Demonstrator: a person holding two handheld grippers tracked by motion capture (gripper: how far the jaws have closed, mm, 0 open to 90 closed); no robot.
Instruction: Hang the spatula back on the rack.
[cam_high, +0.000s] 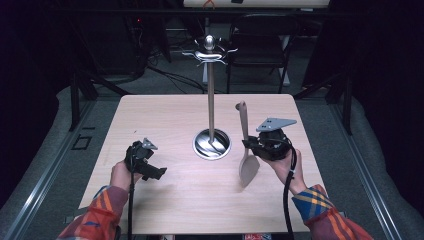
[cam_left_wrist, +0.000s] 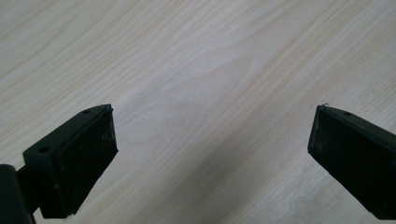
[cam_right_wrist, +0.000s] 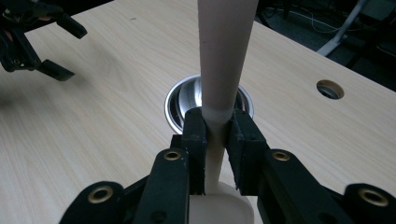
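- My right gripper (cam_high: 250, 145) sits at the right of centre in the high view, its jaws clenched on the neck of a pale spatula (cam_high: 246, 150).
- In the right gripper view the same grip fills the lower middle: the two black jaws pinch the spatula (cam_right_wrist: 224, 60) just above its blade, and the handle runs up and out of the top of the frame.
- From above, the spatula stands nearly upright, blade down and handle tip pointing toward the far edge of the table (cam_high: 165, 115); I cannot tell whether the blade touches the wood.
- A metal stand (cam_high: 211, 100) rises in the centre of the high view: a round shiny base, a thin pole, and a ring of hooks at the top, in the upper middle of the frame.
- The stand's base (cam_right_wrist: 180, 105) shows right behind the spatula handle in the right gripper view.
- The spatula is just to the right of the stand, apart from it.
- My left gripper (cam_high: 155, 171) is at the lower left of the high view, held by a hand (cam_high: 121, 175), and well apart from the stand.
- In the left gripper view its jaws are spread wide at the lower corners, with bare wood grain of the table (cam_left_wrist: 201, 70) between them and nothing held.
- The left gripper (cam_right_wrist: 58, 46) also appears in the upper left of the right gripper view.
- A dark chair (cam_high: 260, 42) stands beyond the table at the upper right of centre.
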